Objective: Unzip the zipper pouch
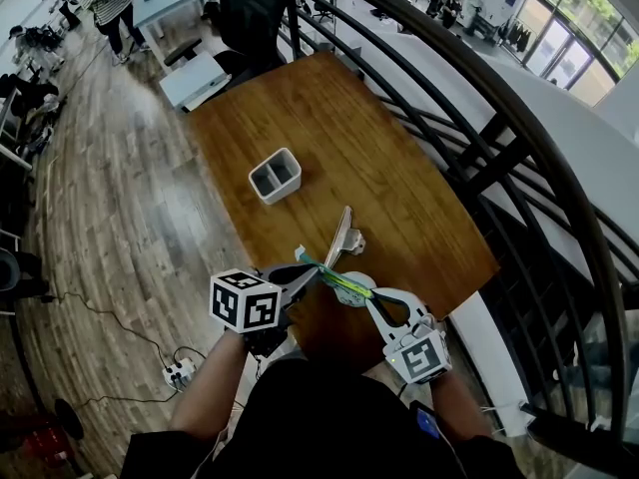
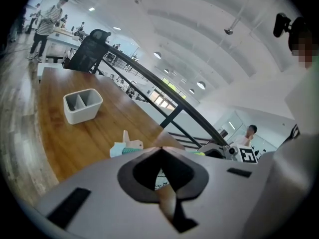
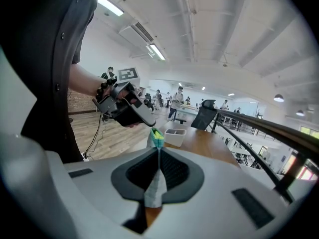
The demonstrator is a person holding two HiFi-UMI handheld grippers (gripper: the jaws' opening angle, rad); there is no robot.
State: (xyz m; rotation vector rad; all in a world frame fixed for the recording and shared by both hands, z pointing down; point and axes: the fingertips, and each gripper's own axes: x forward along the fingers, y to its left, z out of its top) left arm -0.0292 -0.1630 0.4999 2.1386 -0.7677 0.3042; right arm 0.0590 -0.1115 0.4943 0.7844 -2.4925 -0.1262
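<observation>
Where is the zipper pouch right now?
Head view, bottom centre: the zipper pouch is pinched between the left gripper and right gripper, over the near edge of the table.

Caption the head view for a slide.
The left gripper and right gripper pinch a zipper pouch between them over a wooden table, white divided bin beyond.

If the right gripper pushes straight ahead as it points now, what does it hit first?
Beyond the pouch it holds, most likely the left gripper clamped on the far end; depth is unclear.
</observation>
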